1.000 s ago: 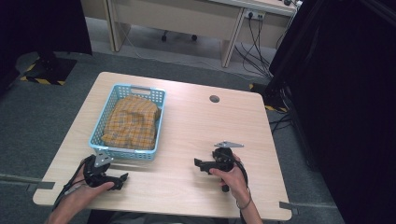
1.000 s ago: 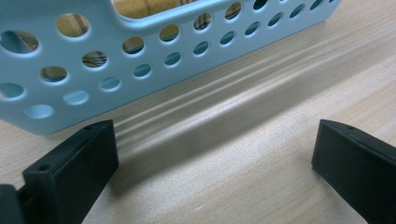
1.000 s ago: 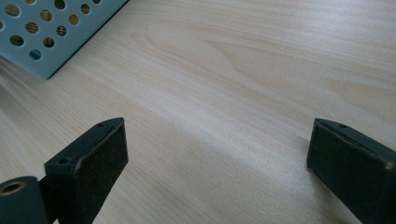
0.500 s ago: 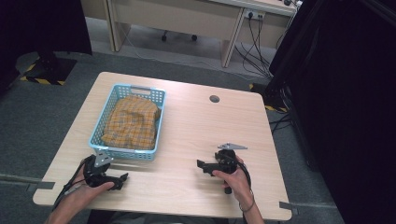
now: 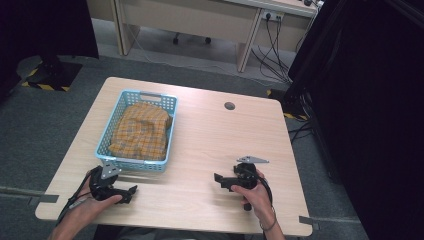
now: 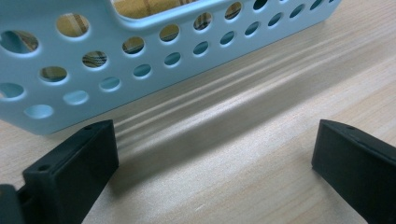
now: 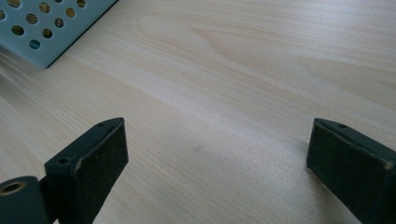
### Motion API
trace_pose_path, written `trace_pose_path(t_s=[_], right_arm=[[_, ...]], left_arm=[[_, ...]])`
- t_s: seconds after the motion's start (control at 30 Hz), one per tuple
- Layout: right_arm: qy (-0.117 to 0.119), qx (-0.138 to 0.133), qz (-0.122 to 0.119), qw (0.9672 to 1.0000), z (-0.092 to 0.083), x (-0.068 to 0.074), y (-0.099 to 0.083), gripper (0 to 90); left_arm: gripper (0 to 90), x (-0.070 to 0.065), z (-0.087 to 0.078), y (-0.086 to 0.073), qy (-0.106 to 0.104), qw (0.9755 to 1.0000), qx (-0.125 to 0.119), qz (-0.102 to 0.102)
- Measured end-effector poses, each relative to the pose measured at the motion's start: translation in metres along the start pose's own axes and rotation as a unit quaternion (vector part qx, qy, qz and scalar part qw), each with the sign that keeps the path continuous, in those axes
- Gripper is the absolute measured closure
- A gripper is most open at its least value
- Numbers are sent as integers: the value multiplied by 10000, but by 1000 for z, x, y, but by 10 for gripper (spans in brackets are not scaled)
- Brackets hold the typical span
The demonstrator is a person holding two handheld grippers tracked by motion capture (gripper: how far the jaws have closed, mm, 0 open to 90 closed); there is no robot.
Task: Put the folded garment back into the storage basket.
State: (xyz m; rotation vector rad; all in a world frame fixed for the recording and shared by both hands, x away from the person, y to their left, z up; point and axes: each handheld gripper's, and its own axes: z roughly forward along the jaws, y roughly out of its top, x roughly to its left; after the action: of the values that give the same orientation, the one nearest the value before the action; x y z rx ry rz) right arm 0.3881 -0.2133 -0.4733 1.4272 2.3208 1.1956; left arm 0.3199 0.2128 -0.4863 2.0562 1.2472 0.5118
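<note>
Light wooden bench (image 5: 200, 145), blue perforated basket (image 5: 138, 131) on its left half, folded yellow plaid cloth (image 5: 141, 131) lying inside, filling most of it. Left gripper (image 5: 131, 191) low at the near-left edge of the bench, held in a hand (image 5: 92, 202), just in front of the basket's near wall, pointing right; jaws spread wide apart, nothing between them, bare wood in the gap in the left gripper view (image 6: 215, 163), basket wall (image 6: 116, 70) close ahead with plaid showing through the holes. Right gripper (image 5: 218, 178) at the near-right, held in the other hand (image 5: 255, 192), grey plate on top, pointing left toward the basket, well apart from it; jaws likewise wide apart and empty in the right gripper view (image 7: 217, 158), resting low over the bench, basket corner (image 7: 42, 32) at the upper left. Round cable hole (image 5: 229, 106) in the bench beyond, right of the basket.
</note>
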Motion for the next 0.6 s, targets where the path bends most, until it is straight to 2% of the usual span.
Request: trace_pose_path(t_s=[0.6], right_arm=[[-5, -8, -36, 10000, -8, 2, -10, 61]], left_arm=[[0, 0, 0, 0, 0, 10000, 1, 0]])
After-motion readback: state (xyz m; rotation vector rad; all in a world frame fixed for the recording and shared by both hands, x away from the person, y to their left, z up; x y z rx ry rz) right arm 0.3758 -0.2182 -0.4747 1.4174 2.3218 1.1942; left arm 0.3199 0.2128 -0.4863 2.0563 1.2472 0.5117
